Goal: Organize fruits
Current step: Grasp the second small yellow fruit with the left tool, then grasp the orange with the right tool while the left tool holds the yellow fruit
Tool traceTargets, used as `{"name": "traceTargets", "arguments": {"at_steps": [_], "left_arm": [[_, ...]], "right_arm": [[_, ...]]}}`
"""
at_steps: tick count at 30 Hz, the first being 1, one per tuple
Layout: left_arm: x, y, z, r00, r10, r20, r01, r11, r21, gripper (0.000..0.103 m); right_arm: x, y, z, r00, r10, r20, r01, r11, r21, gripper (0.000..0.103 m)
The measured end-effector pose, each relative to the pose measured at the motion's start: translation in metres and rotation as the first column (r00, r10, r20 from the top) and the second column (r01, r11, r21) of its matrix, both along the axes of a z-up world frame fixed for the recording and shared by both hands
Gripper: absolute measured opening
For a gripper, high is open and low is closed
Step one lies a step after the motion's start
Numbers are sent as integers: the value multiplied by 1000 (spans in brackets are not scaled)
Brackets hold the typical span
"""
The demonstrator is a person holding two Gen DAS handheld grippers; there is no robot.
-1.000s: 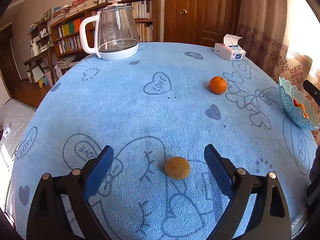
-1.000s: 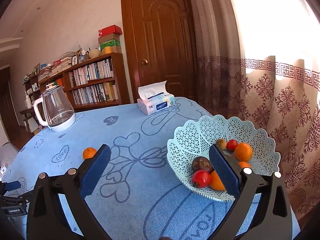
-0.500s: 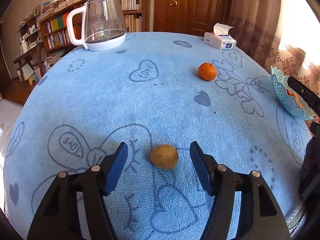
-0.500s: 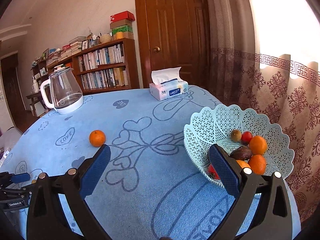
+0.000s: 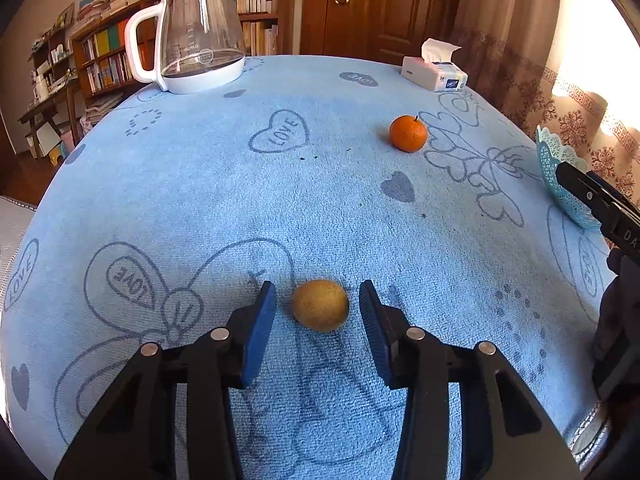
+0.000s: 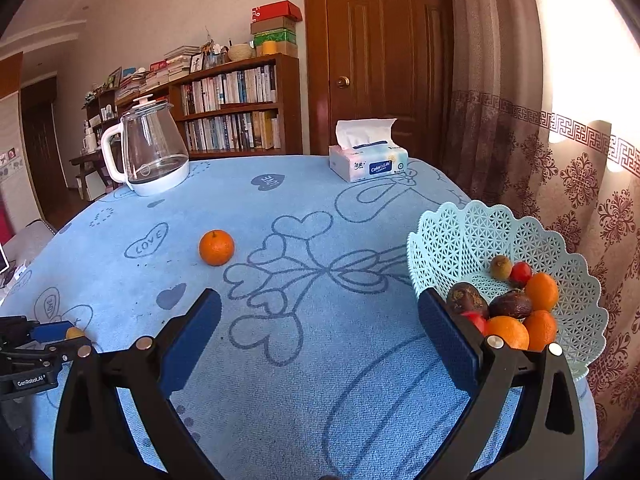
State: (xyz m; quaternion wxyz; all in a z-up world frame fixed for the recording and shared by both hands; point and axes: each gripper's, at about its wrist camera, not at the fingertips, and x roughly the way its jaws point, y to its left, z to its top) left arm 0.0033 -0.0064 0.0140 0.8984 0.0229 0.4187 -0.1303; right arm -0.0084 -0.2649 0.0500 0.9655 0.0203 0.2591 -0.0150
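Observation:
A brown kiwi [image 5: 320,305] lies on the blue tablecloth [image 5: 280,200] between the blue pads of my left gripper [image 5: 318,306]. Its jaws are closing, with a small gap still showing on each side of the fruit. An orange [image 5: 408,133] sits farther back on the right, also seen as the orange [image 6: 216,247] in the right wrist view. My right gripper [image 6: 320,316] hangs open over bare cloth, left of the pale green lattice basket [image 6: 472,236], which holds several oranges, red fruits, dark fruits and a kiwi. The left gripper [image 6: 56,334] shows at that view's left edge.
A glass kettle [image 5: 196,36] stands at the back left of the table and a tissue box [image 5: 434,72] at the back right. The basket's rim [image 5: 554,160] and the right gripper's black finger [image 5: 600,204] show at the right edge. Bookshelves, a door and curtains stand behind.
My left gripper's jaws have narrowed from wide apart to close around the kiwi. The right gripper has swung left and tipped down a little, so the basket now sits at its right.

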Motion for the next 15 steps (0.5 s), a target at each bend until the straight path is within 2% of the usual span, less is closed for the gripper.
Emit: {"name": "traceTargets", "arguments": {"at_steps": [6, 15], "left_arm": [[0, -1, 0, 1000, -15, -3, 15, 1000, -14, 29], [-3, 2, 3, 1000, 3, 25, -3, 1000, -28, 29]], "right_arm": [[2, 4, -2, 1000, 21, -14, -21, 1000, -8, 100], [4, 2, -5, 999, 27, -31, -27, 1000, 14, 100]]}}
